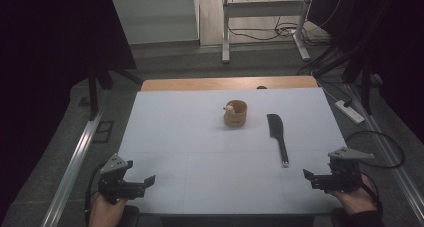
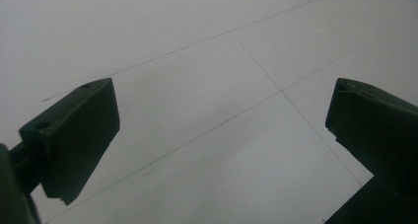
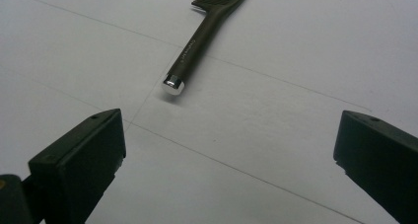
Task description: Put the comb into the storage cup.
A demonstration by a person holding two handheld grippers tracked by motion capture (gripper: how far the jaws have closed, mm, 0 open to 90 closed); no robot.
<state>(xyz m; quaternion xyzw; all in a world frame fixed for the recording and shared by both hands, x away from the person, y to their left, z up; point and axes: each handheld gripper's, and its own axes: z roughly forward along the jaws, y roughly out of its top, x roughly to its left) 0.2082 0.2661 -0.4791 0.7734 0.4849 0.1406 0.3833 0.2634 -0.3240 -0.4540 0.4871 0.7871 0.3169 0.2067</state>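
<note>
A black slotted spatula lies flat on the white table, right of centre, blade away from me and metal-capped handle end toward me. In the right gripper view the spatula lies ahead, its cap just beyond the jaws. A small round wooden cup stands upright near the table's middle with something pale at its rim. My left gripper rests open at the near left corner, and the left gripper has bare tabletop between its jaws. My right gripper is open at the near right, and the right gripper holds nothing.
A wooden strip borders the table's far edge. Behind it are metal desk legs and cables on the floor. A power strip lies on the floor at the right, and a metal rail runs along the left.
</note>
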